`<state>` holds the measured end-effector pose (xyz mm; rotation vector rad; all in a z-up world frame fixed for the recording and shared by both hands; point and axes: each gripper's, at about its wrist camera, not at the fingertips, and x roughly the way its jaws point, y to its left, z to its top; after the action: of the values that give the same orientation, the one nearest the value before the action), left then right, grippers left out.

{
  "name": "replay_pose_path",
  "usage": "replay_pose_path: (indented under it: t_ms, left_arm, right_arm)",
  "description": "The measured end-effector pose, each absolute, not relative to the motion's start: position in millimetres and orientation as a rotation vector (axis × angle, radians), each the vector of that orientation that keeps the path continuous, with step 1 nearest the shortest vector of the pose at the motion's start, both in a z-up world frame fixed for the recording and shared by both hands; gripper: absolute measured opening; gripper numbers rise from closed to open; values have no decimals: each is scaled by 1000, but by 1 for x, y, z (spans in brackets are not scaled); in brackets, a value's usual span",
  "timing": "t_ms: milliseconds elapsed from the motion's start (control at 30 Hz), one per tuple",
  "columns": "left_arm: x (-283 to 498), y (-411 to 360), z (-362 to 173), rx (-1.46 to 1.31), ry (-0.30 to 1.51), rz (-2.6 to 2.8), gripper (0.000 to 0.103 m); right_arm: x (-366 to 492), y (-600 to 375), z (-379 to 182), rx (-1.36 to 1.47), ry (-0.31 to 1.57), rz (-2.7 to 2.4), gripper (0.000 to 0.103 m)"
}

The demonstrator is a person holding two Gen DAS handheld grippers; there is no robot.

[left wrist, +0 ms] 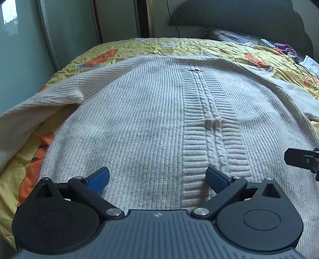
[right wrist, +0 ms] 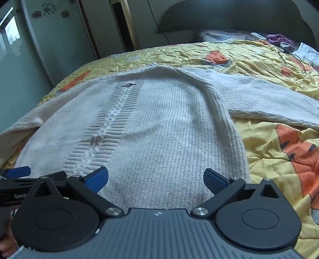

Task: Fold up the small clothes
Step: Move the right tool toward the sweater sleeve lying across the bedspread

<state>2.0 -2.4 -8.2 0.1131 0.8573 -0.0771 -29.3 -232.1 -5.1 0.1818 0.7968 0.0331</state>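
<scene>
A white ribbed knit cardigan (left wrist: 139, 119) lies spread flat, front up, on the bed, with a cable-knit placket (left wrist: 211, 123) down its middle and a small metal clasp (left wrist: 196, 70) near the collar. It also shows in the right wrist view (right wrist: 159, 129), one sleeve (right wrist: 269, 99) stretched out to the right. My left gripper (left wrist: 157, 181) is open and empty just over the cardigan's near hem, left of the placket. My right gripper (right wrist: 155, 180) is open and empty over the hem's right part. The left gripper's blue finger (right wrist: 18, 172) shows at the right view's left edge.
The bed carries a yellow quilt (right wrist: 269, 143) with orange tiger prints. A pillow (right wrist: 223, 35), purple cloth (right wrist: 279, 38), a white remote (right wrist: 258, 35) and a black cable (right wrist: 293, 59) lie near the grey headboard (right wrist: 229, 18). A sliding glass door (right wrist: 49, 39) stands left.
</scene>
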Motion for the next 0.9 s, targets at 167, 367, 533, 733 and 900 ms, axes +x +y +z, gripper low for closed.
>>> replay_pose_path:
  t_ms: [167,367,533,733,900]
  left_arm:
    - [2,-2,-8,101,856,-88,103]
    - [0,-5,-7,117,851,-87,103]
    - [1,-6,-6,117,848,-81,103]
    - [-1,-5,-5,96,813,-60,103]
    - [-3,-3,4,51,757,-71,103]
  right_arm:
    - [-30,-235,-6,178,797,42,103]
    - [-30,-234,-9,177,800,65,103]
    - [-31,-235,-9,166,783,83,103]
    - [-34,-234,-9,154,759,118,103]
    - [-37,-231,-8,120,726,147,103]
